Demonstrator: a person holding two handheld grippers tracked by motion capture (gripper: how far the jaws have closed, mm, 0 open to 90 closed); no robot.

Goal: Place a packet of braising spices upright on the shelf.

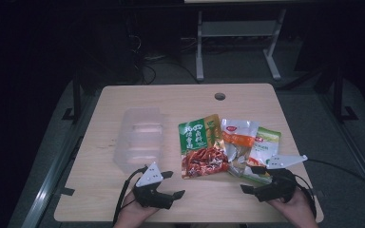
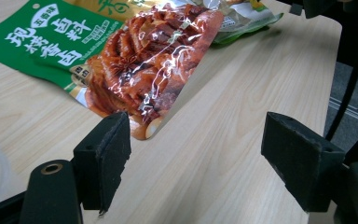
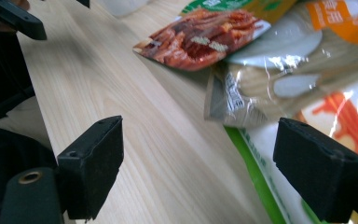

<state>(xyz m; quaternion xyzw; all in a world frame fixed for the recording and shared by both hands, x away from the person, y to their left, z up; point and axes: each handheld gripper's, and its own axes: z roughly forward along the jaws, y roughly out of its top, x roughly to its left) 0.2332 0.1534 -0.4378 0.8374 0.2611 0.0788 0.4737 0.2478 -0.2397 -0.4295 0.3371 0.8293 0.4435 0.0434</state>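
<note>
So nothing's grabbed yet: left gripper [image 1: 171, 184] and right gripper [image 1: 249, 179] both sit jaws wide apart at the table's [image 1: 123, 99] near edge, snack packets [image 1: 228, 147] fanned mid-table beside a clear tray [image 1: 140, 137], so probably picking the green-and-red packet [image 2: 121, 60] comes next.

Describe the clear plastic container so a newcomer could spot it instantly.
On the wooden table, look left of the three overlapping snack packets. The clear plastic container lies alone there; it is the only see-through, unprinted item, ribbed and nearly colourless.
</note>
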